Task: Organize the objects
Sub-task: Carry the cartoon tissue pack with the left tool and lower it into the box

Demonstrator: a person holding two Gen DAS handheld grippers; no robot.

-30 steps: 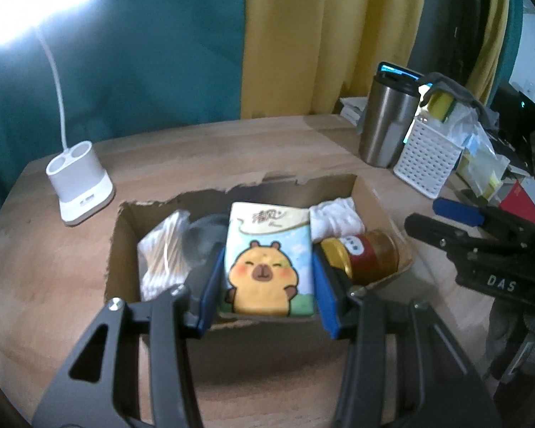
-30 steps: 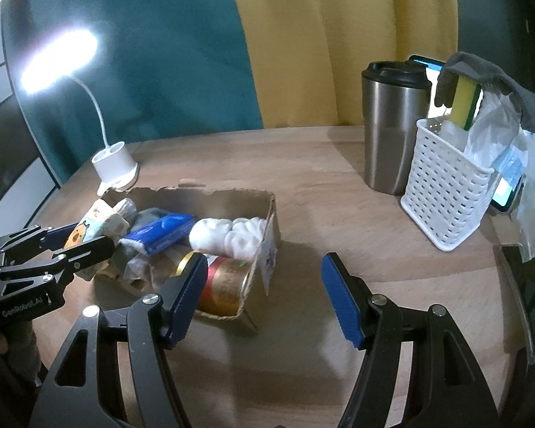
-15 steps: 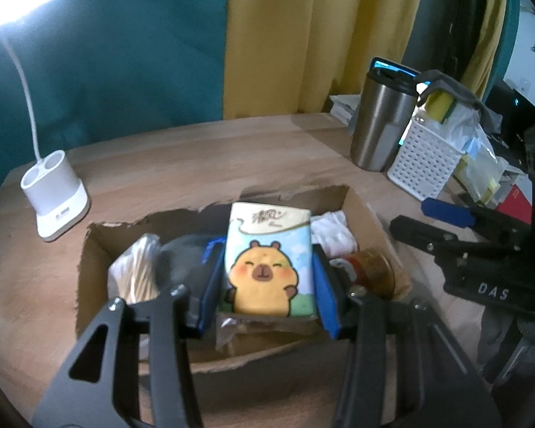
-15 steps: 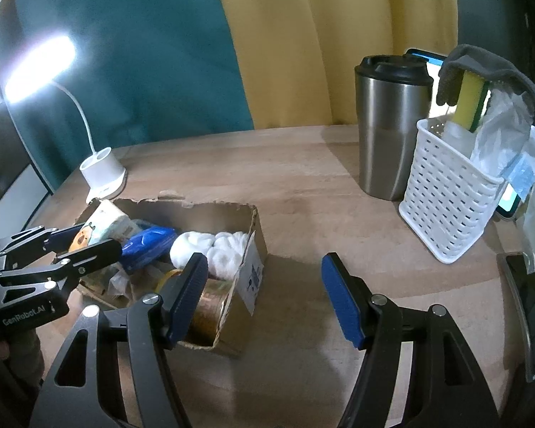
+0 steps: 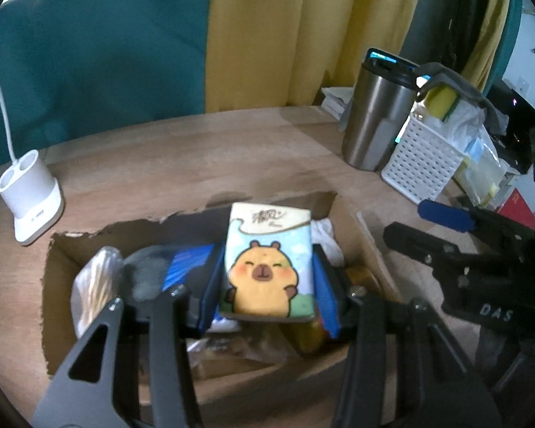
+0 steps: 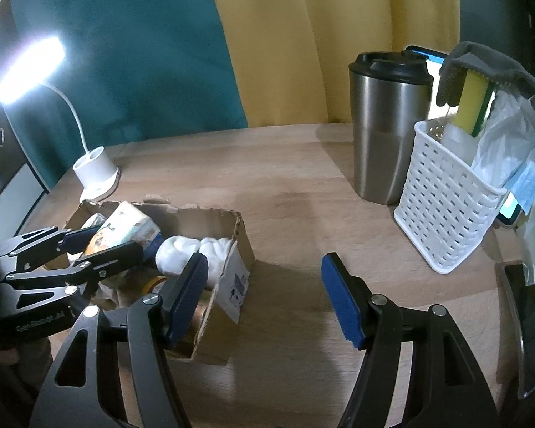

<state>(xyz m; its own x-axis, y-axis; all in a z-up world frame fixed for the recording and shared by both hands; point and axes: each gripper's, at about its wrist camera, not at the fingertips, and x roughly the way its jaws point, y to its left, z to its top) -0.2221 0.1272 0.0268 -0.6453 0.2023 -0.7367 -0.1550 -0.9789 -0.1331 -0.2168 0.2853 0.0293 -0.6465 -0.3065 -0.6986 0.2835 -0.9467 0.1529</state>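
Observation:
My left gripper [image 5: 269,285] is shut on a tissue pack [image 5: 267,267] printed with a cartoon capybara and holds it over the open cardboard box [image 5: 365,249]. The box holds a bag of cotton swabs [image 5: 92,285], a blue packet [image 5: 185,267], a white cloth [image 6: 182,253] and a gold-lidded jar [image 5: 310,331]. In the right wrist view the left gripper [image 6: 100,242] and the tissue pack [image 6: 125,224] sit above the box [image 6: 232,278]. My right gripper [image 6: 264,299] is open and empty, right of the box above the table.
A white lamp base [image 5: 30,199] stands at the left on the wooden table [image 6: 296,192]. A steel tumbler [image 6: 387,128] and a white basket [image 6: 446,210] with a sponge and bags stand at the right. A dark object [image 6: 528,321] lies at the right edge.
My left gripper has moved forward and down over the box with the tissue pack. My right gripper has moved closer to the box's right side.

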